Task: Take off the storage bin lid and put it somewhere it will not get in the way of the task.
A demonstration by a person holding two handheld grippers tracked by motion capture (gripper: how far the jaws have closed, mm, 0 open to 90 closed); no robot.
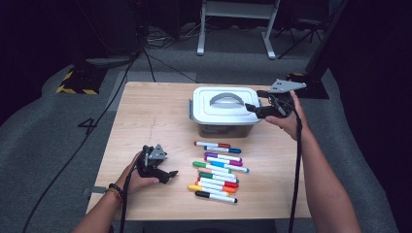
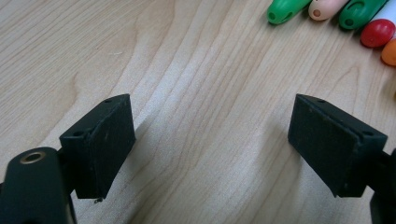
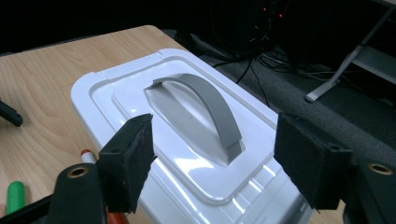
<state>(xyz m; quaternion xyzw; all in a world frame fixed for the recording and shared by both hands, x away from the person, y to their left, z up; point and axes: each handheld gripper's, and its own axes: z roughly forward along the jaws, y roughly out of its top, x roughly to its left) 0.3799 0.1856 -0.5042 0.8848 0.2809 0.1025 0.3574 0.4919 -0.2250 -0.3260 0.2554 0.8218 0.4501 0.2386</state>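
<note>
Right gripper view: open fingers (image 3: 212, 163) flank the box's grey handle (image 3: 210, 105), its long axis running toward frame's upper left.

Bright overhead light on the table (image 1: 145, 111), dark surroundings; glare on the white lid (image 3: 196, 182).

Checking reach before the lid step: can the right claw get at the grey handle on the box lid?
Probably yes: the right claw, open, hangs beside the lid, nothing between it and the grey handle.
</note>
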